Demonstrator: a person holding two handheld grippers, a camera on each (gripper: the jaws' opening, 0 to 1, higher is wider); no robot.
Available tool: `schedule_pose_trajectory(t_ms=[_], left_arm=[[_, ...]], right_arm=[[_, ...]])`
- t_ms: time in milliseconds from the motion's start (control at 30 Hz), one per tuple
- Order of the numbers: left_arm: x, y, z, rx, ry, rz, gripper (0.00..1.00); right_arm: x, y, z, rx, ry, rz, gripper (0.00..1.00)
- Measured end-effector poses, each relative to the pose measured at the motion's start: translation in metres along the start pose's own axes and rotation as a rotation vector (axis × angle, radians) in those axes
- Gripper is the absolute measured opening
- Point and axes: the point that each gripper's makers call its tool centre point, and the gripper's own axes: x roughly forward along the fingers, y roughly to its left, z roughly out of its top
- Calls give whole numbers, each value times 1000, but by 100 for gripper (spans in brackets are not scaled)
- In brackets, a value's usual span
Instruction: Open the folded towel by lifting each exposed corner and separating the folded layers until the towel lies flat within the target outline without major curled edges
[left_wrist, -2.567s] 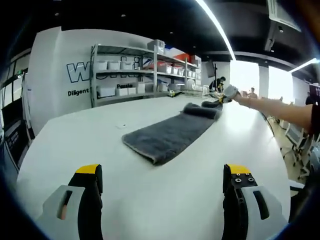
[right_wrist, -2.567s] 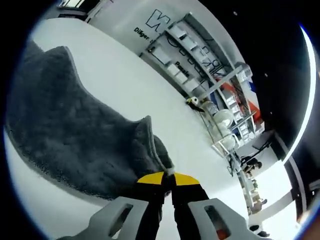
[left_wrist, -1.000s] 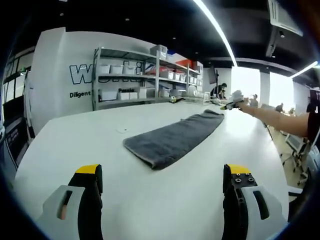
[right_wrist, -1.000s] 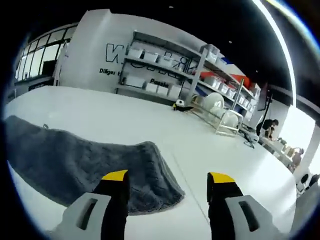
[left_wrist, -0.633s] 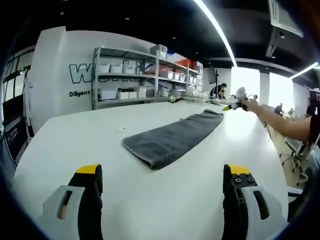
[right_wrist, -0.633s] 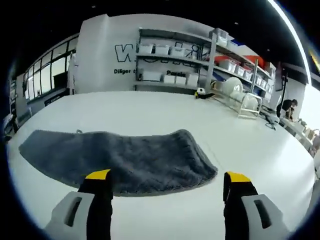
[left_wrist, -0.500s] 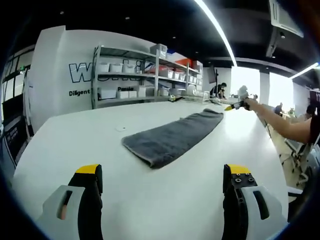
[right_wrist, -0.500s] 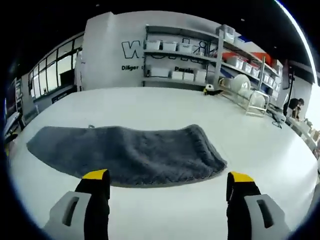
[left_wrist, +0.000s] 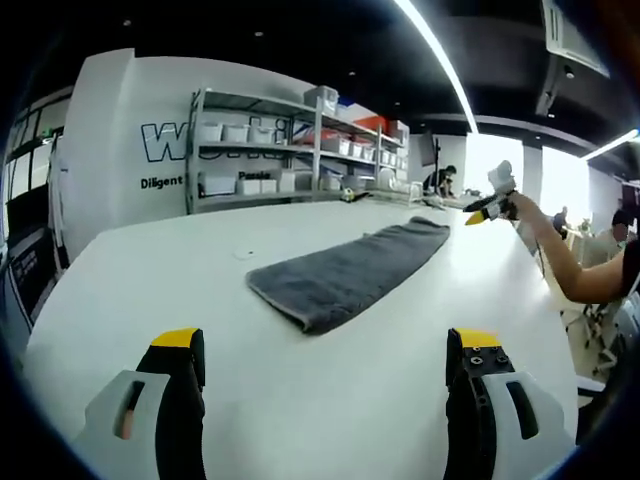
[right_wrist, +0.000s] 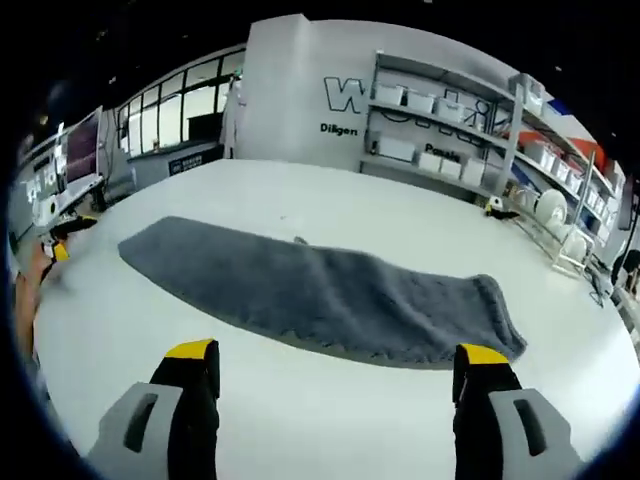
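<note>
Left gripper view, left to right:
- Left gripper (left_wrist: 325, 375), grey body with black jaws tipped yellow: jaws wide apart, holding nothing, low over the near edge of the desk.
- White wall with large dark lettering (left_wrist: 170, 140), partly hidden by a grey metal shelving unit (left_wrist: 270, 150) stocked with white and coloured bins, beyond the desk's far edge.
- Broad white desk (left_wrist: 130, 290), smooth top.
- Long dark grey pile towel (left_wrist: 345, 272): lies as a narrow strip on the middle of the desk, running from a near end toward the far right edge. The near end shows a doubled edge, so it appears folded lengthwise. It touches neither gripper.
- Right gripper (left_wrist: 487, 207), seen small at the far right, raised above the desk's far right edge and clear of the towel, held by a person's bare forearm (left_wrist: 565, 265). Its yellow tips show there, but whether they stand apart cannot be told from this view.

Right gripper view, left to right:
- Left gripper (right_wrist: 60, 240) and a hand at the desk's left edge, blurred.
- Towel (right_wrist: 320, 290): stretched across the middle of the desk (right_wrist: 300, 440), flat.
- Right gripper (right_wrist: 335, 375): jaws spread wide, empty, above the desk short of the towel's long edge.
- Shelving unit (right_wrist: 460, 130) at the upper right.
</note>
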Motion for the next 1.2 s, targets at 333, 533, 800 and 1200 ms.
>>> schedule_pose_trajectory(t_ms=[333,533,800,1200], left_arm=[[1,-3,2,9,-10,7,99],[4,-5,7,14,-26,19,99],[10,-5,12,9,-17,39,99],[47,9,59,55,-38,75,93]], right_arm=[[23,55,-1,-39,-52,130,99],[32,67,-7,-53,-46,184,99],[27,76,-10,-70,-56,212,99],[24,85,-13,-92,-73,238,99]])
